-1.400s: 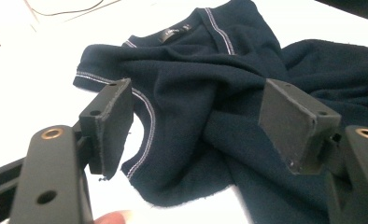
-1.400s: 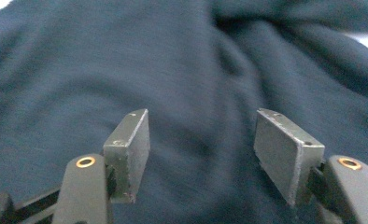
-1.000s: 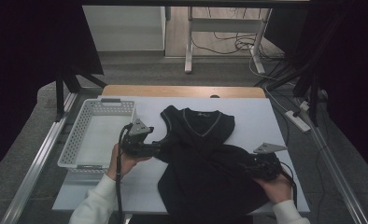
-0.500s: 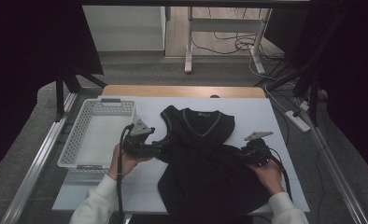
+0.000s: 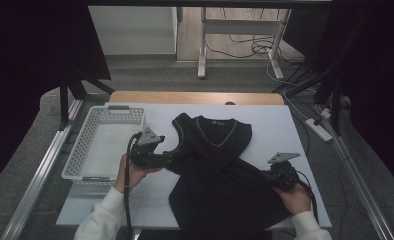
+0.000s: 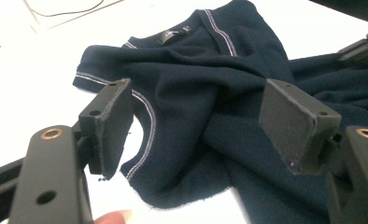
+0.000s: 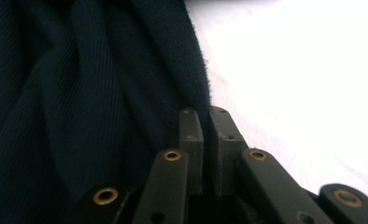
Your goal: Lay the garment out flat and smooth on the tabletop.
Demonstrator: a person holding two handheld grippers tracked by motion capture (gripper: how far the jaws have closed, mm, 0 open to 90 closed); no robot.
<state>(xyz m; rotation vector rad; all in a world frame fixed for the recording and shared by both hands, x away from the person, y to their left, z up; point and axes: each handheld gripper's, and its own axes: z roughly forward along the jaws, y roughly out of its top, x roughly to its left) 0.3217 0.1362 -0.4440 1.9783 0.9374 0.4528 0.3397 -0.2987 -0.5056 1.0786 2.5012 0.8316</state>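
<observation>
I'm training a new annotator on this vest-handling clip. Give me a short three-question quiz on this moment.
1. True or false: the right gripper is pinched shut on the edge of the dark vest.
2. Where does the white basket sit relative to the vest? A) at the person's left B) at the person's right C) on top of it
3. Fill in: the left gripper has its jaws ____, with the vest's armhole edge lying between them.

Key: 1 true; 2 A; 3 open
</observation>
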